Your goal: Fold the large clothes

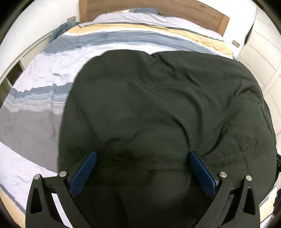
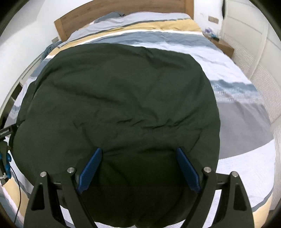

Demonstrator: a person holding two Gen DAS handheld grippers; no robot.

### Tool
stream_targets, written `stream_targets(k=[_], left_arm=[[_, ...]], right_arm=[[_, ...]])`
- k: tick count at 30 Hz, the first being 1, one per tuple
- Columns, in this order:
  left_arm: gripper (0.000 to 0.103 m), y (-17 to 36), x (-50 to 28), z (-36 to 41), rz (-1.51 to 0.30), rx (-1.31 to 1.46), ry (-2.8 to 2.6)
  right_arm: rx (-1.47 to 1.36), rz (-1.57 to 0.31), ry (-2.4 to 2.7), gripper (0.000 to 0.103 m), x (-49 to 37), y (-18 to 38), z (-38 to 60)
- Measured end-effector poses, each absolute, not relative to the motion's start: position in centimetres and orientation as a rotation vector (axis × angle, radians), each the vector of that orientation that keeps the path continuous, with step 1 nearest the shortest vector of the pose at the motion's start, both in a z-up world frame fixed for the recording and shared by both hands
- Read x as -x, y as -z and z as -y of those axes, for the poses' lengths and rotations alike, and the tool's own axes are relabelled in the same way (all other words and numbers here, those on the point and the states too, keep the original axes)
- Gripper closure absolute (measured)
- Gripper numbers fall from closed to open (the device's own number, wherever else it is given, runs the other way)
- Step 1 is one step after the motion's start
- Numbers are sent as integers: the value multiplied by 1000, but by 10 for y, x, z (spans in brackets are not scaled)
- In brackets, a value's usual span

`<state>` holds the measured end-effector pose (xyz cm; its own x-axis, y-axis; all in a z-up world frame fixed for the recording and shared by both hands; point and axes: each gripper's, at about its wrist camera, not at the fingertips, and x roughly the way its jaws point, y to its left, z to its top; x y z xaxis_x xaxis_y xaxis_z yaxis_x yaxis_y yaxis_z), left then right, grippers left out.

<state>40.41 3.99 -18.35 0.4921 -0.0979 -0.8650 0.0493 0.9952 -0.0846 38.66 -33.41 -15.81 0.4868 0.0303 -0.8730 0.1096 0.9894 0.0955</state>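
Observation:
A large dark green garment (image 1: 166, 108) lies spread flat and wrinkled on the striped bed cover (image 1: 43, 77); it also fills the right wrist view (image 2: 119, 105). My left gripper (image 1: 143, 156) hovers over the garment's near-left part with its blue pads (image 1: 87, 168) wide apart and only flat cloth beneath them. My right gripper (image 2: 138, 152) stands open the same way over the near-right part, its blue pads (image 2: 188, 170) clear of the fabric. Neither gripper pinches any cloth. The garment's near hem is hidden under the gripper bodies.
The bed has a wooden headboard (image 1: 158, 8) at the far end and white cupboard fronts (image 2: 260, 57) along the right. A wooden bedside table (image 2: 223, 45) stands by the far right corner. A bluish cloth (image 1: 61, 29) hangs at the far left bed edge.

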Motion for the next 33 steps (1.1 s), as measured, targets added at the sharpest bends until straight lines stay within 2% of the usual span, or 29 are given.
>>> stream_targets(k=[12, 17, 20, 26, 33], left_arm=[[0, 184, -376, -143, -1099, 110, -85], [0, 171, -364, -180, -1063, 296, -3], [1, 175, -363, -194, -1049, 504, 109], [1, 200, -373, -198, -1076, 703, 219], [1, 244, -408, -174, -1150, 765, 395]], right_arm=[[-138, -1122, 211, 17, -357, 151, 404], [-245, -1084, 190, 16, -343, 140, 423], [-325, -1070, 140, 16, -343, 138, 429], [-515, -1093, 35, 16, -356, 156, 443], [-680, -1170, -84, 16, -391, 209, 451]])
